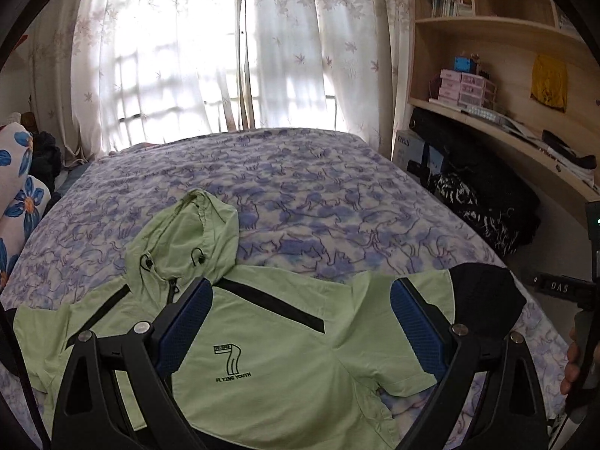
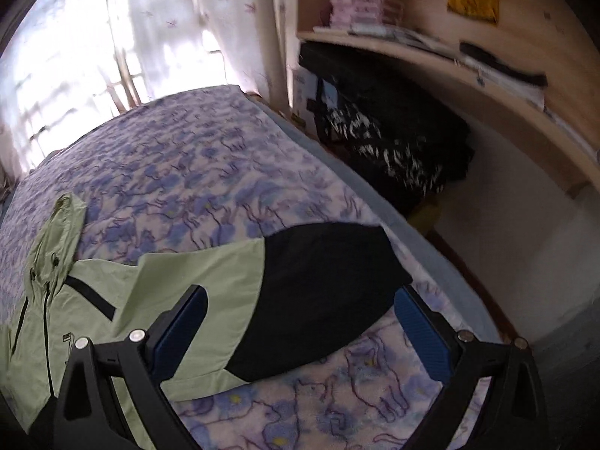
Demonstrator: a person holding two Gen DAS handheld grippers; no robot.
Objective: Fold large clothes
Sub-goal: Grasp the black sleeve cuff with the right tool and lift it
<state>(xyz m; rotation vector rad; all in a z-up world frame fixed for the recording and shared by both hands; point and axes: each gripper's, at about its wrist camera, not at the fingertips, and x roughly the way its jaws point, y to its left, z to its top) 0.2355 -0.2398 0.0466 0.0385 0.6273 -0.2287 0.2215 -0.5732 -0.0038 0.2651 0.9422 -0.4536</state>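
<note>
A light green hooded jacket (image 1: 285, 341) with black trim and a "7" print lies spread face up on the bed (image 1: 300, 195), hood pointing toward the window. Its right sleeve ends in a black section (image 2: 318, 281) near the bed's right edge. My left gripper (image 1: 300, 318) hovers above the jacket's chest, open, with nothing between its blue pads. My right gripper (image 2: 300, 322) hangs over the black sleeve end, open, its fingers spread on either side of the sleeve without pressing it. In the left wrist view, the right-hand device and a hand (image 1: 577, 360) show at the right edge.
The bed's purple cat-print blanket (image 2: 187, 172) runs back to curtains (image 1: 210, 48). Flowered pillows (image 1: 18, 202) lie at the left. A wooden desk and shelves (image 1: 498, 37) stand to the right, with dark bags (image 2: 393, 146) underneath in the narrow gap by the bed.
</note>
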